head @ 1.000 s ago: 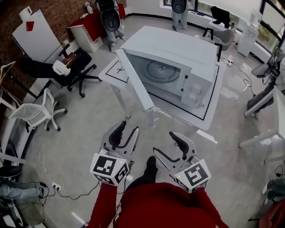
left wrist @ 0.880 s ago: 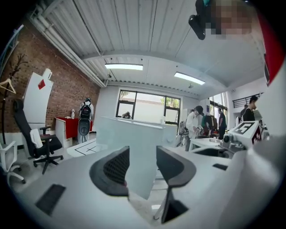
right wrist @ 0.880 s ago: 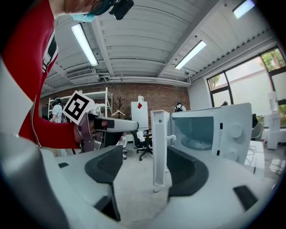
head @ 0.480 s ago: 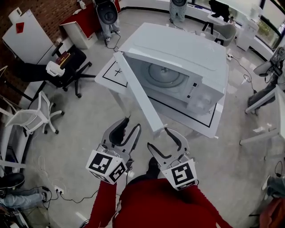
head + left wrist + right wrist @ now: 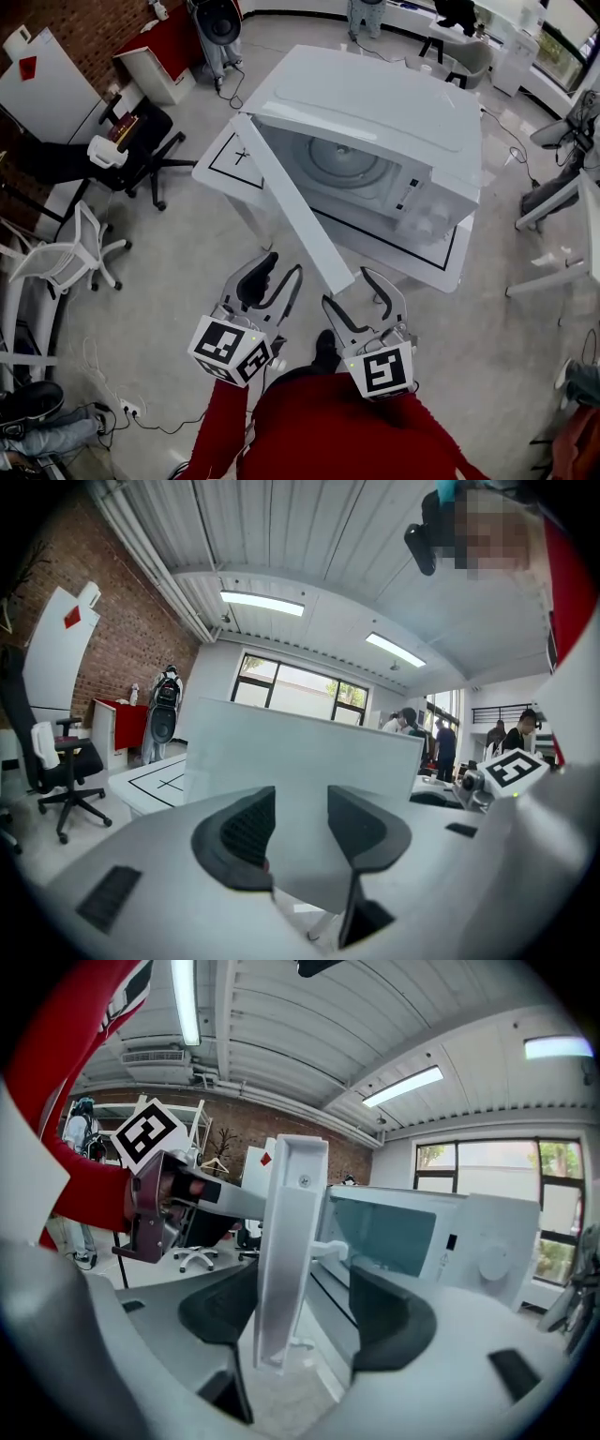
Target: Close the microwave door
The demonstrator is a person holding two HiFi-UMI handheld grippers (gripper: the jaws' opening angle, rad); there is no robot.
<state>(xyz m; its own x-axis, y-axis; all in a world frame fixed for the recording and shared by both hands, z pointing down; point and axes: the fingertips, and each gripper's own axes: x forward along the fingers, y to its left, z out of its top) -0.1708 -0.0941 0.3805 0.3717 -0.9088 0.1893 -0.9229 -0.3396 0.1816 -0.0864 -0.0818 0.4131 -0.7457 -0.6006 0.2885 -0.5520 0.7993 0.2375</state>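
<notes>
Right gripper [image 5: 351, 291] holds its jaws wide apart around the free edge of the flat white microwave door [image 5: 291, 211]. In the right gripper view [image 5: 305, 1316] that edge [image 5: 286, 1251] stands upright between the pads, closer to the left one; whether it touches cannot be told. The door hangs open, swung well out from the big white boxy microwave [image 5: 375, 103], whose round glass turntable [image 5: 342, 155] shows inside. The microwave sits on a white table with black marking lines [image 5: 234, 155]. The left gripper [image 5: 284, 267] is just beside the door's outer face, its jaws [image 5: 300, 822] parted with nothing clamped; the pale door panel [image 5: 300, 752] fills the view beyond them.
</notes>
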